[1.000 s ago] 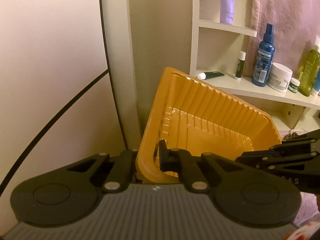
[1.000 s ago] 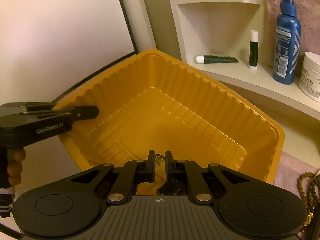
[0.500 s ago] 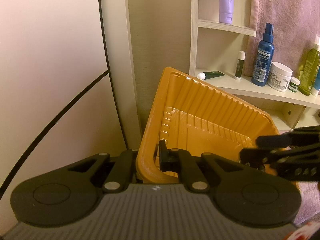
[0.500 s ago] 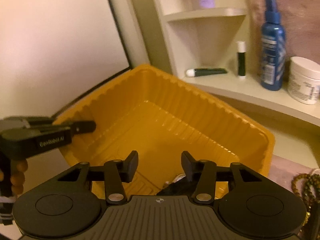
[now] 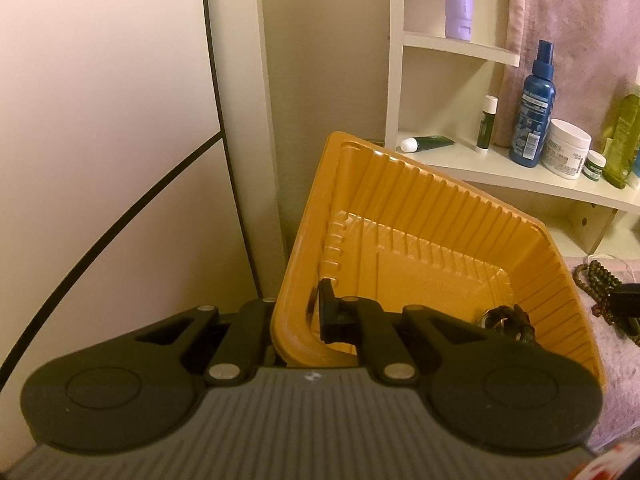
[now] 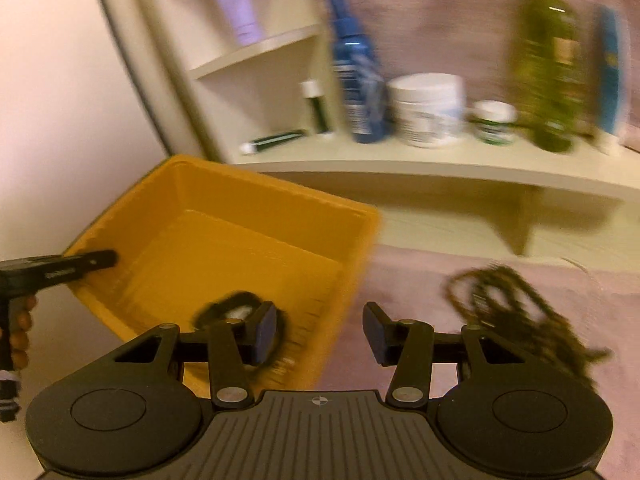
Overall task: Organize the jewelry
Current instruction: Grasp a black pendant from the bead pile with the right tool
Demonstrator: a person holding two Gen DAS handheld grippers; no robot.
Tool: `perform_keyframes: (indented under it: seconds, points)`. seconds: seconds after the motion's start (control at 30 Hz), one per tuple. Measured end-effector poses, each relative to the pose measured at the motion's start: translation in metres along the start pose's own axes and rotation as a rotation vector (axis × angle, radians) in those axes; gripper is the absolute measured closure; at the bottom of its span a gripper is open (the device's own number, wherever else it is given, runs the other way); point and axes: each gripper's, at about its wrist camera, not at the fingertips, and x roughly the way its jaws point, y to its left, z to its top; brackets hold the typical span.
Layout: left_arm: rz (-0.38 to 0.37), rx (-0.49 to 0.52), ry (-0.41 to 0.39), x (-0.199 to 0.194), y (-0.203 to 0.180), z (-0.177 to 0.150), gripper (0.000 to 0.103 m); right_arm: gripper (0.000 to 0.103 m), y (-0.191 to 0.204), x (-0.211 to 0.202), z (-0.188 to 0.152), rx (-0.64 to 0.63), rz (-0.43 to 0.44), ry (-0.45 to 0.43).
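Note:
My left gripper (image 5: 304,312) is shut on the near left rim of an orange ribbed plastic tray (image 5: 420,240) and holds it tilted. A small dark jewelry piece (image 5: 506,320) lies in the tray's lower right corner; it also shows in the right wrist view (image 6: 236,310). My right gripper (image 6: 320,332) is open and empty, just right of the tray (image 6: 240,232), above the pink cloth. A brown beaded necklace (image 6: 516,304) lies on the cloth to its right; it also shows in the left wrist view (image 5: 600,284). The right wrist view is blurred.
A white shelf (image 5: 520,178) behind the tray carries a blue spray bottle (image 5: 534,120), a white jar (image 5: 566,148), a green bottle (image 5: 622,144), a lip balm stick (image 5: 486,120) and a small tube (image 5: 426,143). A white panel (image 5: 100,120) stands at left.
My right gripper opened, dropped the dark jewelry piece into the tray, and swung out to the right toward the necklace. My left gripper kept holding the tray.

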Motion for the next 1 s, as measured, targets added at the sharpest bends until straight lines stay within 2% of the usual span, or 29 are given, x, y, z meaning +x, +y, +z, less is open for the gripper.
perform_keyframes:
  seconds: [0.3, 0.47, 0.67, 0.83, 0.87, 0.97, 1.0]
  points:
    - [0.005, -0.001, 0.003, 0.003, -0.001, -0.001, 0.096, 0.054, -0.049, -0.040, -0.025, 0.057, -0.148, 0.016]
    - [0.012, 0.016, 0.003, 0.005, -0.003, -0.002, 0.096, 0.054, -0.070, -0.052, -0.036, 0.067, -0.199, 0.032]
    - [0.012, 0.020, 0.002, 0.005, -0.004, -0.001, 0.096, 0.055, -0.073, -0.052, -0.036, 0.040, -0.203, 0.031]
    - [0.017, 0.038, 0.000, 0.006, -0.006, 0.000, 0.096, 0.055, -0.060, -0.033, -0.027, -0.026, -0.201, 0.033]
    - [0.017, 0.038, 0.001, 0.005, -0.006, 0.000, 0.096, 0.055, -0.058, -0.027, -0.025, -0.039, -0.207, 0.037]
    - [0.017, 0.040, 0.002, 0.004, -0.006, 0.000, 0.096, 0.070, -0.054, -0.011, -0.019, -0.073, -0.214, 0.063]
    - [0.017, 0.039, 0.002, 0.004, -0.005, 0.000, 0.096, 0.072, -0.054, -0.004, -0.017, -0.077, -0.228, 0.077]
